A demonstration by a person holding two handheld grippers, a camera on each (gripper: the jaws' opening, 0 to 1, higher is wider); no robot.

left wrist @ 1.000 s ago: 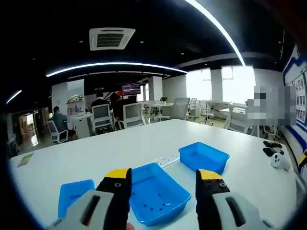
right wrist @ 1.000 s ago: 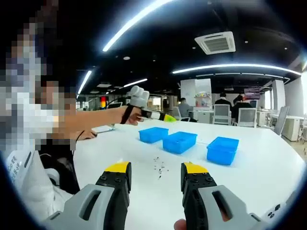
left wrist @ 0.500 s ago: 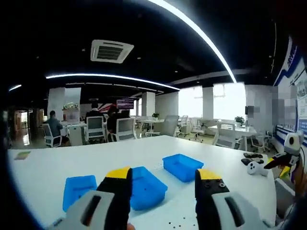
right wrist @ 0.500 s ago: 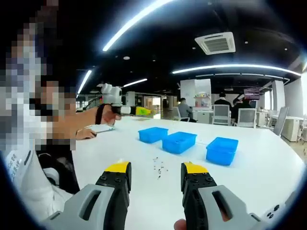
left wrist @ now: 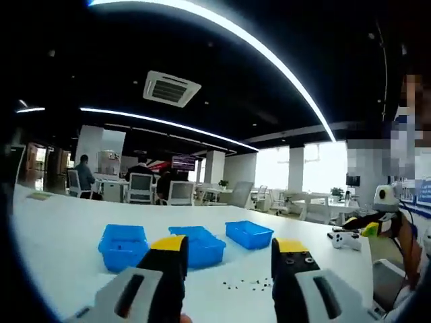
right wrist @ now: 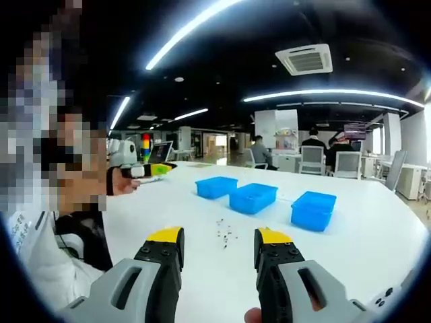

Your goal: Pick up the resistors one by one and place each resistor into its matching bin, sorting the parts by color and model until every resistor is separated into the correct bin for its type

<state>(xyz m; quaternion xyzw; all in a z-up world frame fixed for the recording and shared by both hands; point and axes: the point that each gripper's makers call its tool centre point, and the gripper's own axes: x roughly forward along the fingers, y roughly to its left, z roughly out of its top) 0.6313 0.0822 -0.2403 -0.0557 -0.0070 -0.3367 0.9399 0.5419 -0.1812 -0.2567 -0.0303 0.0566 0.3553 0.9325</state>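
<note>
While poised above the white worktop (right wrist: 350,249), kept the left tongs (left wrist: 229,246) and the right tongs (right wrist: 212,235) alike with jaws apart and nothing between them. Left the resistors (right wrist: 224,236) where they lay: a loose scatter of tiny dark specks on the bare worktop, just beyond the right tongs' yellow tips and on the near side of the blue bins. Lined up, in the right gripper view, a left bin (right wrist: 215,191), a middle bin (right wrist: 252,202) and a right bin (right wrist: 312,217), set close in a row, farther off than the scatter.

Judged the step in hand to be the approach before a pick, with no resistor yet gripped. Called, on that reading, for lowering one pair of tongs to the scatter, bracketing a single resistor clear of its neighbours, closing on it, then carrying it to the matching bin. Could not tell colour or model of any resistor at this size, nor which bin suited which type.

Made out no brand, label or readable writing on bins, tongs or worktop.
</note>
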